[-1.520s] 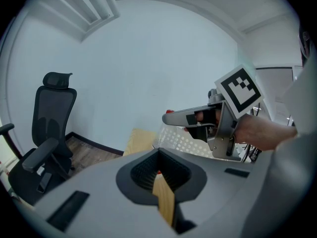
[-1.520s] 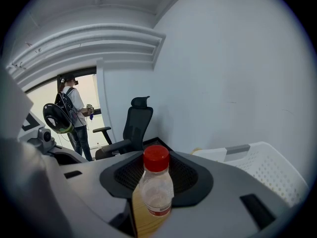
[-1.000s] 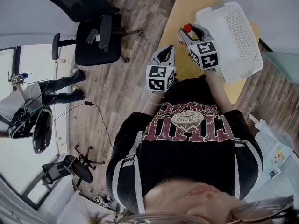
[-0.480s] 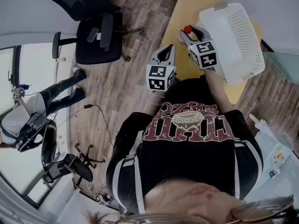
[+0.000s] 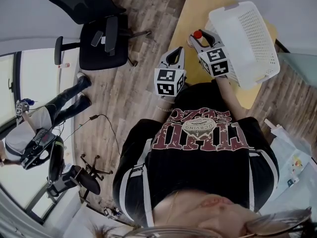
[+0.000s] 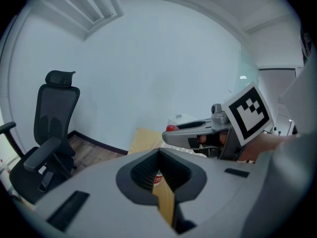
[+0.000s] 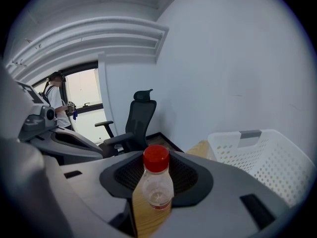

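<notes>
**Right gripper grasps a small red-capped bottle beside a white basket; left gripper holds nothing**

Seen from the head view, a person in a black printed T-shirt (image 5: 198, 148) stands at a light wooden table (image 5: 189, 10) and holds one grey two-jaw gripper in each hand. Each gripper carries a cube with black-and-white square markers.

The right gripper (image 5: 199, 41) is clamped on a small clear plastic bottle with a red screw cap and a red label band (image 7: 157, 192). In the right gripper view the bottle stands upright between the jaws. Its cap rises above them and the jaw pads press on its body from both sides. The bottle is over the tabletop, just beside the near left corner of a white perforated plastic basket (image 5: 247, 33). The pictures do not show whether its base touches the wood.

The left gripper (image 6: 159, 175) is to the left of the right one, near it but not touching. Its jaws stand only a narrow slit apart and grip nothing. Through that slit the left gripper view shows a strip of the wooden tabletop and, further off, the bottle's red label.

A black mesh office chair with a headrest (image 5: 99, 33) stands on the wood-plank floor (image 5: 143, 38), well left of the table. Another person (image 7: 57, 100) stands far off by a bright window.
</notes>
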Demonstrator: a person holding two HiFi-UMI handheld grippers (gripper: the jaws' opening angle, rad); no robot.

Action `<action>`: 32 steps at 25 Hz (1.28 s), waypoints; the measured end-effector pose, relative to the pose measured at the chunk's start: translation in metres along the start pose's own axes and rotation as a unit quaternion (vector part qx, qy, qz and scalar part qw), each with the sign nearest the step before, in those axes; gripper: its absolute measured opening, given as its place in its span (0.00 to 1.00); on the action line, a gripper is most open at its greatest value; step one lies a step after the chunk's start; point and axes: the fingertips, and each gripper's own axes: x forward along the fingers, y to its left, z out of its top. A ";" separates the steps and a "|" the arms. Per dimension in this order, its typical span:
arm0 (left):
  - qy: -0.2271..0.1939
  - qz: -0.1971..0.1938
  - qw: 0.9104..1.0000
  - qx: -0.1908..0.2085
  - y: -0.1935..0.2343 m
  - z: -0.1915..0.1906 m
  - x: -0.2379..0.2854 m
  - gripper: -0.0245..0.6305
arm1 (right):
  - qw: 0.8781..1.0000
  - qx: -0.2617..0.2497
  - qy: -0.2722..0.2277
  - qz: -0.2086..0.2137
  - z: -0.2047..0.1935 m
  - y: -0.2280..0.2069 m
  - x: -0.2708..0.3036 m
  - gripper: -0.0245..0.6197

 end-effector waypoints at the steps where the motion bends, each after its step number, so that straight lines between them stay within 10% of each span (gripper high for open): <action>1: 0.000 0.000 1.000 0.000 0.000 0.000 0.000 0.11 | 1.000 -0.002 0.000 0.000 -0.001 0.001 -0.001 0.30; 32: -0.014 -0.009 1.000 0.012 -0.018 0.009 0.006 0.11 | 1.000 -0.018 -0.003 0.000 -0.007 0.009 -0.011 0.30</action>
